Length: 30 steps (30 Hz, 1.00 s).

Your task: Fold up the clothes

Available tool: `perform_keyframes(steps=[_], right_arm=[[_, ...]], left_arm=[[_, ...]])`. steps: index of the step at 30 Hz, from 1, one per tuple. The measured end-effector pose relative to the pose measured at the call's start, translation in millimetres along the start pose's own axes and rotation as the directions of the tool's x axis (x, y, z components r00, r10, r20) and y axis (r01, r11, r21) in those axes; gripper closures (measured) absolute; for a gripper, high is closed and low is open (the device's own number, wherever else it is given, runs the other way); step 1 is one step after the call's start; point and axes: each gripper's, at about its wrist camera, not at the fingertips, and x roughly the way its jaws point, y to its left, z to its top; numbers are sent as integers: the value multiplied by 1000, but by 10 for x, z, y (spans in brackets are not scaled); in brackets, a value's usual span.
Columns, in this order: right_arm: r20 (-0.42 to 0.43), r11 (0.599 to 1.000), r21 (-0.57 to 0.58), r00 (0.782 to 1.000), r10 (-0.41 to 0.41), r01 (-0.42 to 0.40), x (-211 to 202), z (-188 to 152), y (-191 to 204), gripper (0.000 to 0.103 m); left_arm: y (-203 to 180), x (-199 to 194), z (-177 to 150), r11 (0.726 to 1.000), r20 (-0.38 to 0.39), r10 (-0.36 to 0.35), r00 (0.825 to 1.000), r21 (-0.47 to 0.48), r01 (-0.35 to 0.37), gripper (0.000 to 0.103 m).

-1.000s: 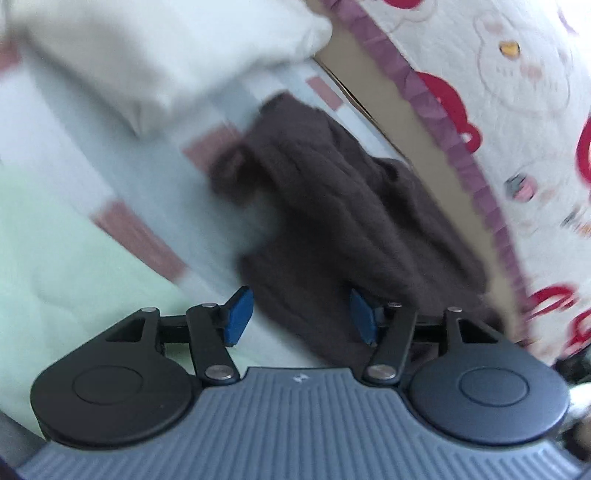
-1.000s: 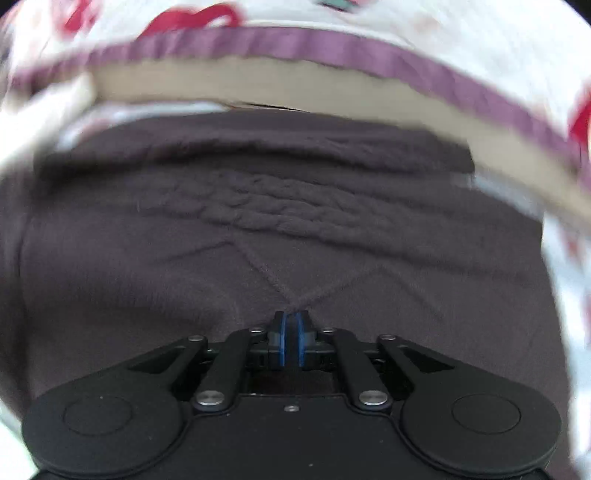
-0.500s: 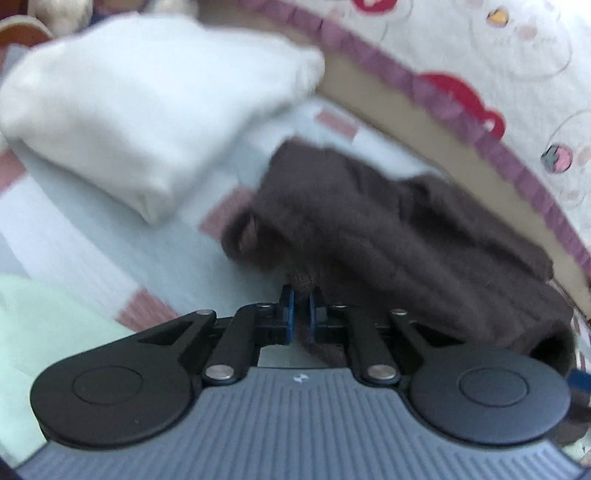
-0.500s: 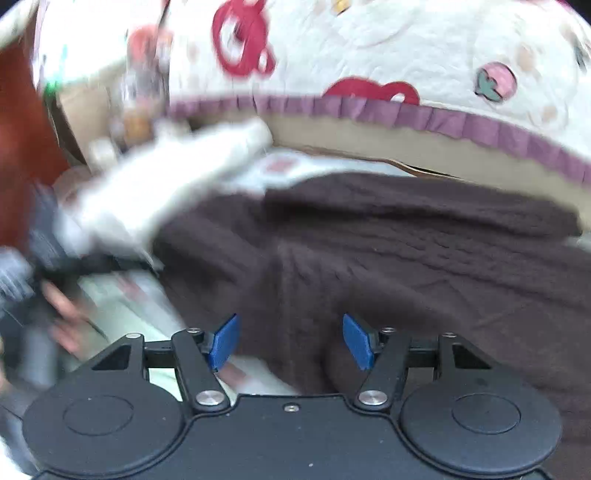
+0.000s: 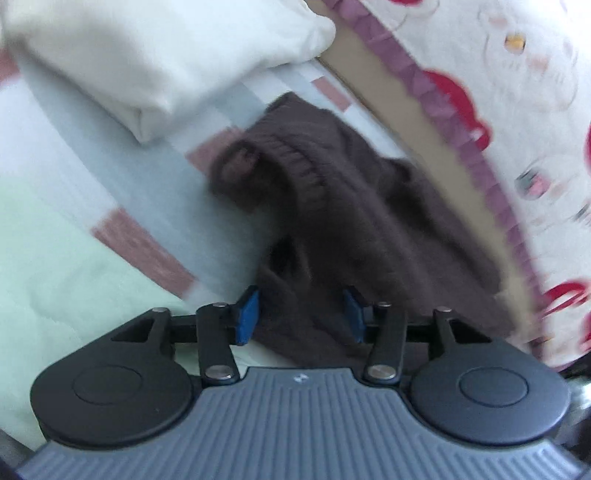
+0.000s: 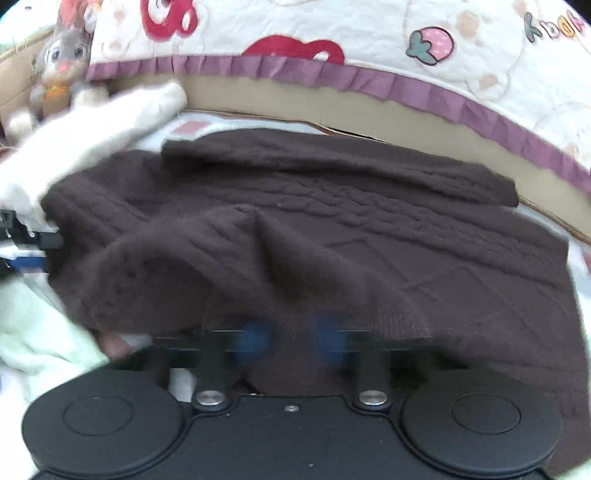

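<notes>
I see the brown sweater (image 6: pixel 332 236) spread on the bed (image 5: pixel 74 206) ahead of both tools. My left tool (image 5: pixel 299 314) has just opened, knit between its blue pads. My right tool (image 6: pixel 291 339) is blurred, closing on a fold. White folded cloth (image 5: pixel 155 62) lies beyond; a cartoon quilt (image 6: pixel 369 33) borders behind.

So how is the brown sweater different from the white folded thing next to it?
The brown sweater is dark and cable-knitted; the white folded cloth is pale and smooth. The sweater lies rumpled with a loose fold sticking up; the white cloth is a neat, plump bundle. Both lie on the striped bedsheet.
</notes>
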Motion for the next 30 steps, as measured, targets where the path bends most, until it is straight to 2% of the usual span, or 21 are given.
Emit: perform_keyframes(steps=[2, 4, 5, 6, 7, 8, 9, 10, 11, 12, 13, 14, 15, 16, 17, 18, 20, 23, 26, 28, 30], right_arm=[[30, 986, -142, 996, -81, 85, 39, 2, 113, 99], [26, 994, -97, 998, -54, 56, 51, 74, 72, 98], [17, 999, -44, 1000, -26, 27, 67, 120, 11, 96], [12, 1000, -4, 1000, 3, -3, 81, 149, -43, 91], [8, 999, 20, 1000, 29, -29, 90, 155, -83, 78], [12, 999, 22, 999, 36, -36, 97, 156, -97, 57], [30, 1000, -19, 1000, 5, -4, 114, 134, -48, 45], [57, 996, -79, 997, -43, 47, 147, 93, 39, 27], [83, 986, -140, 993, -81, 92, 208, 55, 114, 22], [94, 976, -187, 991, -97, 113, 296, 22, 164, 23], [85, 978, -183, 993, -82, 97, 344, 19, 165, 26], [73, 989, -139, 996, -48, 58, 354, 50, 118, 33], [57, 996, -87, 998, 3, 2, 355, 89, 56, 42], [40, 997, -24, 996, 75, -74, 344, 138, -27, 75], [30, 990, 42, 990, 135, -136, 318, 185, -120, 90], [32, 983, 78, 986, 165, -167, 251, 216, -198, 91], [52, 979, 66, 980, 191, -195, 68, 254, -287, 95], [80, 964, 119, 970, 228, -237, -190, 313, -463, 98], [128, 933, 189, 950, 285, -305, -499, 388, -743, 99], [132, 926, 192, 944, 303, -324, -660, 450, -877, 99], [129, 926, 178, 941, 312, -332, -839, 491, -984, 98]], left_arm=[[-55, 13, -3, 996, 0, 69, 998, 60, -69, 49], [-81, 54, -8, 995, -2, 47, 999, 90, -47, 35], [-106, 71, -9, 994, 0, 28, 1000, 105, -28, 30], [-115, 75, -5, 993, -1, 16, 1000, 113, -16, 21], [-138, 102, 10, 993, -2, 9, 1000, 115, -9, 14], [-161, 129, 26, 993, -2, 3, 1000, 116, -3, 10], [-187, 156, 40, 993, -1, -1, 1000, 116, 1, 6], [-226, 183, 48, 994, 9, 10, 1000, 108, -11, 5], [-260, 202, 38, 994, 26, 24, 999, 103, -26, 5], [-296, 219, 28, 994, 40, 38, 998, 104, -42, 9], [-340, 221, 14, 988, 42, 56, 998, 142, -61, 42], [-384, 224, 0, 981, 44, 74, 996, 179, -80, 71], [-424, 221, -11, 972, 47, 89, 995, 215, -97, 94], [-439, 181, -6, 966, 54, 89, 995, 238, -99, 94], [-450, 104, -13, 960, 73, 90, 993, 258, -106, 95], [-463, 23, -19, 954, 96, 95, 991, 277, -118, 95], [-507, -178, -20, 937, 168, 142, 976, 293, -187, 95], [-527, -427, 3, 954, 207, 107, 973, 255, -159, 95], [-606, -579, 16, 942, 196, 30, 980, 323, -93, 95], [-598, -718, 50, 947, 193, -24, 981, 319, -40, 95], [-582, -870, 78, 950, 208, -32, 978, 312, -35, 95]])
